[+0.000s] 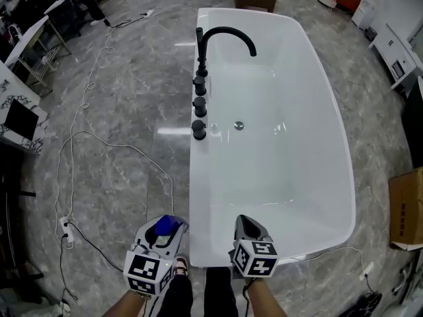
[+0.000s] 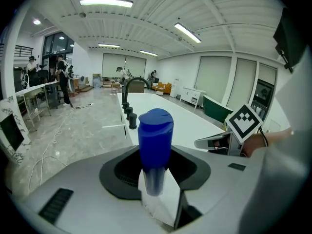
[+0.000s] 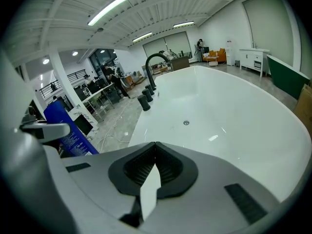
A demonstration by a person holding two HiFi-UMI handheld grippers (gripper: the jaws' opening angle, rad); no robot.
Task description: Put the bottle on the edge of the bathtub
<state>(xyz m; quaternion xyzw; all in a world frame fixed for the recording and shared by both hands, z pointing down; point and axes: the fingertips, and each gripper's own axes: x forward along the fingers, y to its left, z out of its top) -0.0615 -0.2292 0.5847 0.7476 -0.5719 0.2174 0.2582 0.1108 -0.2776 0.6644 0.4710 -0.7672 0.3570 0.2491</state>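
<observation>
A blue bottle (image 1: 165, 226) with a blue cap stands upright between the jaws of my left gripper (image 1: 160, 235), which is shut on it. In the left gripper view the bottle (image 2: 155, 145) fills the middle, pinched low down by my left gripper (image 2: 156, 191). It hangs over the floor just left of the white bathtub's near-left rim (image 1: 196, 203). My right gripper (image 1: 248, 228) is shut with nothing in it, over the tub's near end. The right gripper view shows its closed jaws (image 3: 151, 179), the tub basin (image 3: 219, 116) and the bottle (image 3: 66, 130) at the left.
A black arched faucet (image 1: 221, 38) and three black knobs (image 1: 199, 104) stand on the tub's left ledge. A drain (image 1: 238, 125) sits in the basin. White cables and a power strip (image 1: 66, 230) lie on the grey marble floor at the left. A cardboard box (image 1: 406, 207) is at the right.
</observation>
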